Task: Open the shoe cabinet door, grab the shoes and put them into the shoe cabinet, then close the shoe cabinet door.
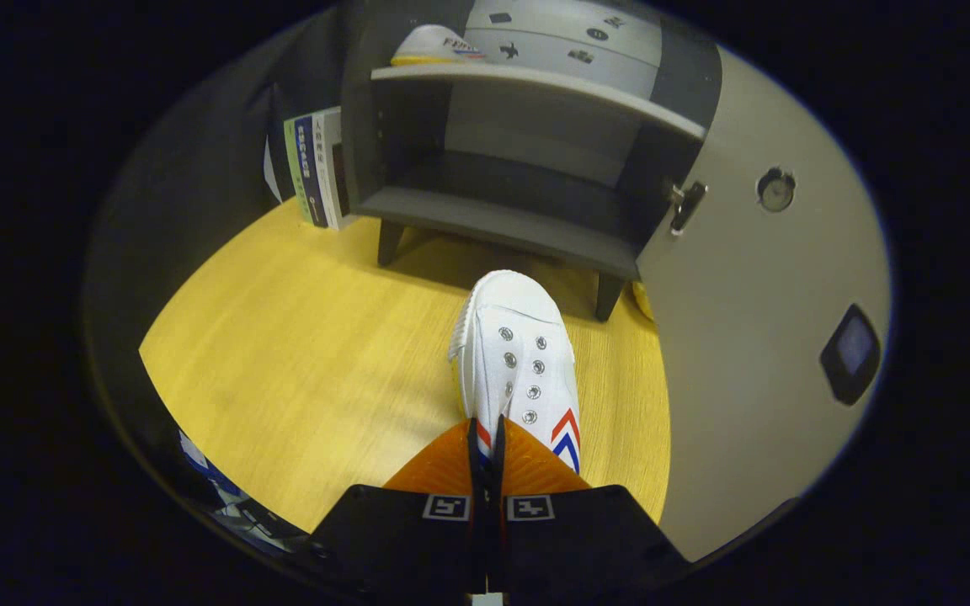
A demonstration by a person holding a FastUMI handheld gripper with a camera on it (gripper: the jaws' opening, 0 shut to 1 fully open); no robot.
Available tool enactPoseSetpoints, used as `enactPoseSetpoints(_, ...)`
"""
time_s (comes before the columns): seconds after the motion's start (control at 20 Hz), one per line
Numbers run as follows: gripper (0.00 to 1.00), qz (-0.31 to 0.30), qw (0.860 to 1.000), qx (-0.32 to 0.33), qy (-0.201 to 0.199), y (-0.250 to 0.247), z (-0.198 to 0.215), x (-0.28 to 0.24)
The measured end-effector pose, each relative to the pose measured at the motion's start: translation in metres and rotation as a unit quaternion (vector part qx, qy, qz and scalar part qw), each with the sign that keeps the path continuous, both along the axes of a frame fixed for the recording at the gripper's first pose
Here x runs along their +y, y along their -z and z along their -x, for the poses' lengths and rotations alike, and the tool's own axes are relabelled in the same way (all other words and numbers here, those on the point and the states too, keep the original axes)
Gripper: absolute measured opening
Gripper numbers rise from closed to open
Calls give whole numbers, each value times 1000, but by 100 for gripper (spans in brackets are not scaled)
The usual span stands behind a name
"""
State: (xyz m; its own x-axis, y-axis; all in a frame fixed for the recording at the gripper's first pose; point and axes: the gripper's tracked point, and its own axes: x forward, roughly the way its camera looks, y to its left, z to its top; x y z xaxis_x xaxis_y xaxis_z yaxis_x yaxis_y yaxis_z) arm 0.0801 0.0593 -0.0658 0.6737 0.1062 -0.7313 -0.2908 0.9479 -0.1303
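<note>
The tongs (486,438) are clenched on the heel end of a white shoe (519,362), the two fingers nearly together with only a thin slice of the shoe's collar between them; it looks as though both press on it, though the pinch point itself is hard to see. The shoe points away from the tongs, its toe aimed at the shoe cabinet (527,168) just beyond. Whether the sole rests on the yellow desk (283,337) or hangs just above it, I cannot tell.

The cabinet door (754,337) already stands swung wide to the right, its hinge (687,204) showing at the cabinet's front corner. A second shoe (434,46) sits on the upper shelf (535,88), so the lower shelf (502,223) is the free one.

To do this step well, the toe should rise enough to clear the front lip of the lower shelf, then travel straight in, kept level so the thin grip on the collar does not twist loose. The opening is wide; the shoe's toe lines up near the cabinet's right half, close to the right front leg (607,295) and the open door, so a slight drift left would give more margin. Some books (317,168) stand at the cabinet's left, well apart from the path. The desk to the left offers open room.
</note>
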Motion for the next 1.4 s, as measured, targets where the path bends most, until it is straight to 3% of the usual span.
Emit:
enactPoseSetpoints(0.35, 2, -46, 991, -125, -11, -162, -8, 27)
enactPoseSetpoints(0.6, 2, -82, 975, -207, 26, -255, -65, 31)
enactPoseSetpoints(0.75, 2, -72, 967, -241, 43, -298, -111, 18)
enactPoseSetpoints(1.1, 2, -71, 965, -244, 64, -320, -231, 10)
enactPoseSetpoints(1.4, 2, -79, 974, -200, 66, -291, -326, 22)
